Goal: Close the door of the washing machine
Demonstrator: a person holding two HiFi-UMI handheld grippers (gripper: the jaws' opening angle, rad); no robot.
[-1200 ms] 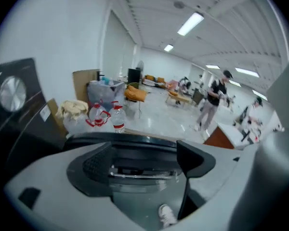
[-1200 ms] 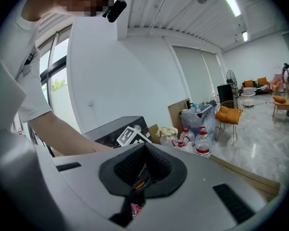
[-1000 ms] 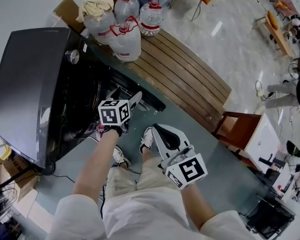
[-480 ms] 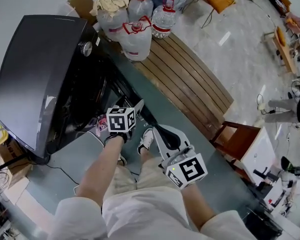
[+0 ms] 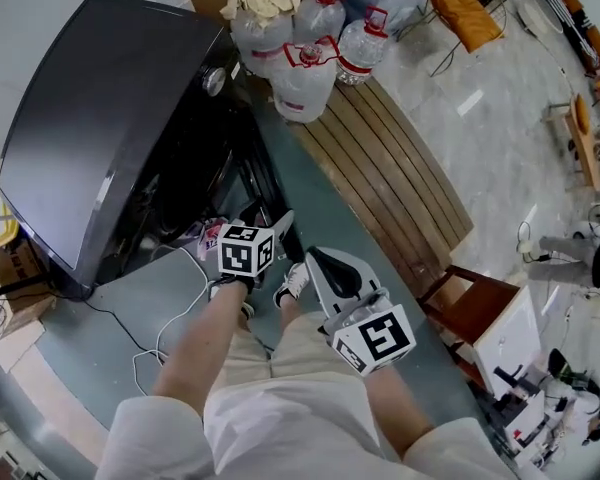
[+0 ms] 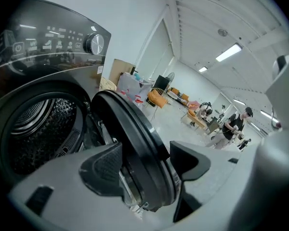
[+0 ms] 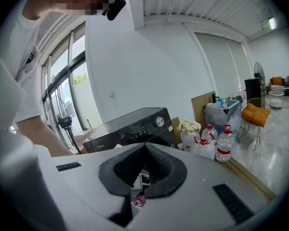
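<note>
Now the left hand-held gripper (image 5: 278,226), on a stretched forearm, tilts down at the open door (image 6: 127,126) of the washer (image 5: 90,118). Its jaws have just been closing but stand apart, with the door's rim between them. The right hand-held gripper (image 5: 318,263) hovers nearer, to the right, its jaws closed and empty.

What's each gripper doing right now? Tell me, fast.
Left gripper: open, jaws just closing around the edge of the door, not clamped yet.
Right gripper: closed, holding nothing.
</note>
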